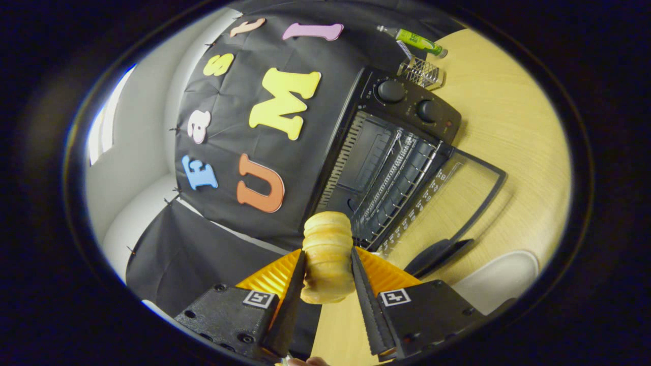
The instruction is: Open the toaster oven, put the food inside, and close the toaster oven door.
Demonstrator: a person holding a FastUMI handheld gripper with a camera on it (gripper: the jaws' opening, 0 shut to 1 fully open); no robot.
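Observation:
A pale tan bread roll (328, 254) is pinched between my two fingers, so my gripper (328, 259) is shut on it and holds it in the air. Beyond the fingers stands the black toaster oven (391, 152), seen tilted. Its glass door (452, 198) is swung fully down and lies flat on the wooden table (508, 127). The wire rack (396, 188) inside is bare. Two black knobs (391, 91) sit on its control panel. The roll hangs just in front of the open cavity, near its lower corner.
A green bottle (419, 41) and a small wire holder (422, 72) lie on the table behind the oven. A white plate (501, 277) sits on the table near the door's handle, beside my right finger. Black cloth wall stands to the oven's left.

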